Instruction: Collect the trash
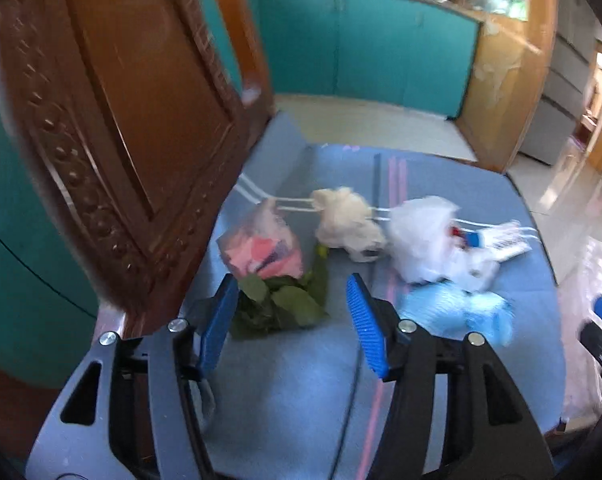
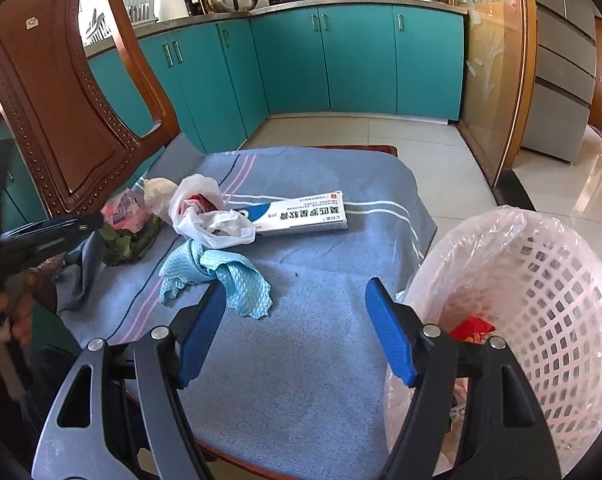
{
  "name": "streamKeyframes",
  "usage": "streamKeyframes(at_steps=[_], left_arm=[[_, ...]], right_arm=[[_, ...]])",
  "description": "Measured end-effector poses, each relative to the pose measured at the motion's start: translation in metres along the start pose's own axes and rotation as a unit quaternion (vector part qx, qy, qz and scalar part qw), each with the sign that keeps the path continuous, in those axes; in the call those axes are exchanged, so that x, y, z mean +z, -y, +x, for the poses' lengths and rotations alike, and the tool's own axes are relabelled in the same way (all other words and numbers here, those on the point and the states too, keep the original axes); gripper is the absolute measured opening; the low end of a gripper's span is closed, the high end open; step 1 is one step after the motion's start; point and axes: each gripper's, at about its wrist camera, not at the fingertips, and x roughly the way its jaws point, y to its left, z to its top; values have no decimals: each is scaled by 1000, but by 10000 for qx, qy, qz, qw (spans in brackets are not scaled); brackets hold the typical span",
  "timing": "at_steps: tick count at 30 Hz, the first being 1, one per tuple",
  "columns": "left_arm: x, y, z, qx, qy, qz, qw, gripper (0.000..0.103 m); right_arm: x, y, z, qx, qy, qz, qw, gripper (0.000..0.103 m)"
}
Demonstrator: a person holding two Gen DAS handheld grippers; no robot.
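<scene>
Trash lies on a chair seat covered by a blue towel (image 2: 301, 280). Green leaves (image 1: 285, 304) and a pink packet (image 1: 265, 248) lie near the chair back. Beside them are a cream wad (image 1: 345, 220), a white plastic bag (image 1: 425, 236), a white and blue box (image 2: 301, 212) and a light blue cloth (image 2: 221, 276). My left gripper (image 1: 293, 312) is open, just in front of the leaves. My right gripper (image 2: 297, 308) is open and empty above the seat's front, beside a white lined basket (image 2: 549, 288).
The carved wooden chair back (image 2: 61, 120) stands at the seat's left. Teal kitchen cabinets (image 2: 341, 60) line the far wall, with tiled floor (image 2: 441, 152) between. The basket holds a red wrapper (image 2: 471, 328). A wooden door frame (image 2: 521, 80) stands on the right.
</scene>
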Motion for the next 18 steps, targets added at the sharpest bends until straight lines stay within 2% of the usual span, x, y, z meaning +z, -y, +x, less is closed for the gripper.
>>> streamKeyframes(at_steps=[4, 6, 8, 10, 14, 18], left_arm=[[12, 0, 23, 25, -209, -15, 9998, 55], [18, 1, 32, 115, -225, 40, 9997, 47], [21, 3, 41, 215, -245, 134, 9994, 30], [24, 1, 49, 248, -275, 119, 9992, 18], [16, 2, 64, -203, -494, 43, 9986, 15], [-6, 16, 53, -841, -622, 162, 9944, 15]], right_arm=[[1, 0, 3, 79, -45, 35, 10000, 71], [1, -2, 4, 96, -56, -13, 9999, 71], [1, -4, 4, 119, -63, -28, 9999, 71], [1, -5, 3, 147, -49, -36, 9999, 71], [1, -7, 3, 166, -41, -63, 9998, 71], [1, -7, 4, 166, -48, -47, 9998, 71]])
